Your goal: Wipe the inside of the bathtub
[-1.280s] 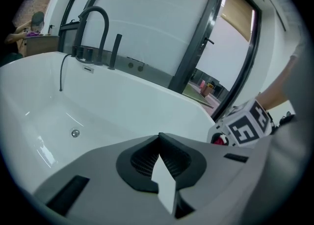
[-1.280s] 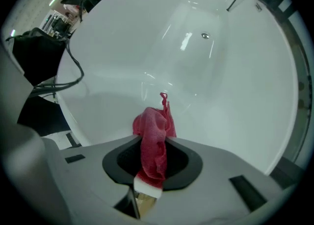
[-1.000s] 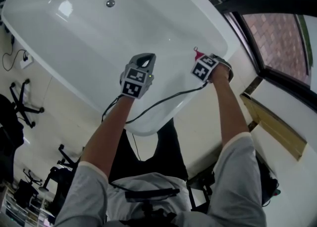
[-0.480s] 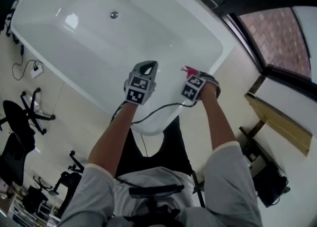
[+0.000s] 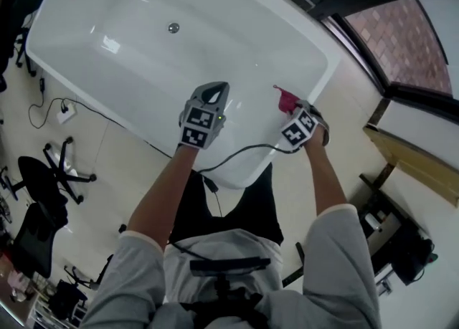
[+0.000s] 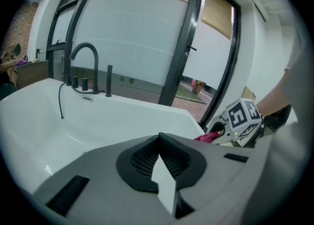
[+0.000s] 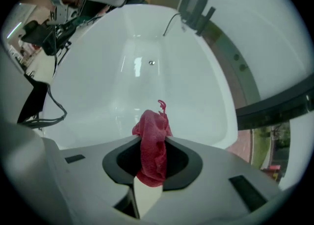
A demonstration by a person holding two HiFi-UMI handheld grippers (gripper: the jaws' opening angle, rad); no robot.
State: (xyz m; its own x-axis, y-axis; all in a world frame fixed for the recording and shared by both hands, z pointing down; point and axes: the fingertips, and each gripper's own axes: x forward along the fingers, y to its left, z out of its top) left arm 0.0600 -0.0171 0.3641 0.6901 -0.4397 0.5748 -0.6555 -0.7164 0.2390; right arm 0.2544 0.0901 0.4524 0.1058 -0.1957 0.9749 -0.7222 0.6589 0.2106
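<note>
1. Containers and contents
- The bathtub (image 5: 86, 16) is white and runs diagonally from upper left to right of centre in the head view.
- A round metal drain (image 5: 173, 27) is set in the tub floor.
- A black arched faucet (image 6: 84, 57) stands on the far rim. Short black uprights stand beside it, and a thin black hose (image 6: 61, 101) hangs down the inner wall.
- The left gripper (image 5: 213, 91) hovers over the near end of the tub. Its jaws are pressed together with nothing between them.
- The right gripper (image 5: 290, 107) is above the near right rim. Its jaws are clamped on a red cloth (image 7: 149, 131), which bunches upward out of the jaws.
- The cloth is over the tub interior and does not touch the tub surface.

2. Surroundings and obstructions
- Left of the tub, on the floor: a black cable (image 5: 43, 105), a white power strip (image 5: 64, 111) and a black swivel chair (image 5: 61, 170).
- A black lead (image 5: 244, 152) runs between the two grippers, across the near end of the tub.
- Right of the tub: a black window frame (image 5: 373, 69), then a wooden board (image 5: 416, 170) along the wall.
- The grippers and forearms cover part of the near rim.

3. Count
- Bathtub: one. Drain: one. Faucet: one. Cloth: one. Grippers: two.
- The number of uprights beside the faucet cannot be told exactly.
</note>
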